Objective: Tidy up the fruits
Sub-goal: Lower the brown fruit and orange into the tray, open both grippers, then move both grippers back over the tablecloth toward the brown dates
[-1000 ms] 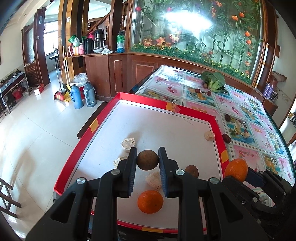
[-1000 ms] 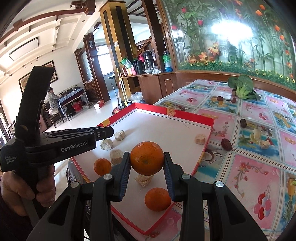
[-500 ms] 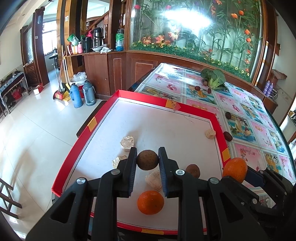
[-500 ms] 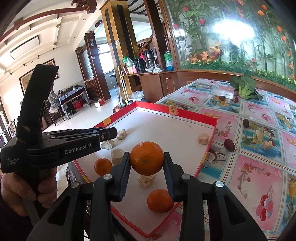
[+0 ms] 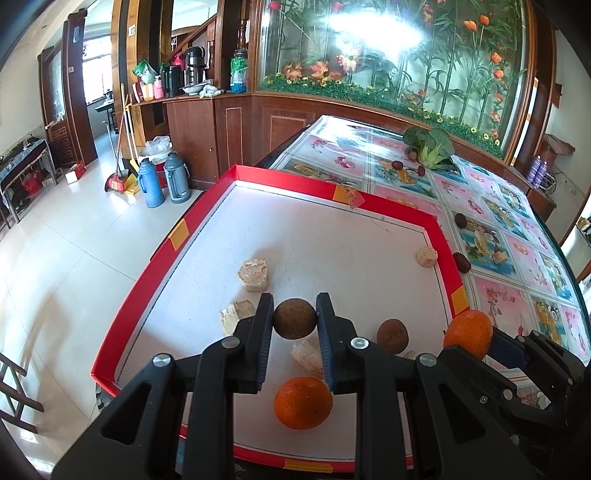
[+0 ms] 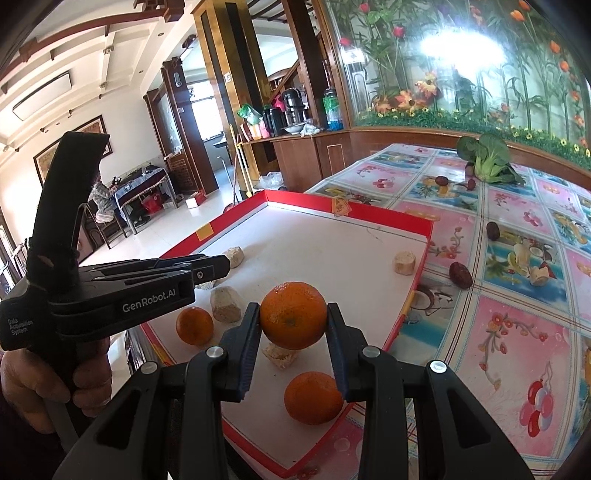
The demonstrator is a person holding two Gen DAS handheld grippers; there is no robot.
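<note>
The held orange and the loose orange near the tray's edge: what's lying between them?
A pale, crumbly chunk lies on the white tray, between the held orange and the loose orange, in the right wrist view.

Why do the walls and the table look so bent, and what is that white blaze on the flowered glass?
Left wrist view: a fisheye lens bows the red-rimmed white tray and darkens the corners; the blaze is glare on the painted glass panel, washing out its flowers. Right wrist view: same bending, the same glare on the glass; the held orange is sharp, with soft shadows beneath.
</note>
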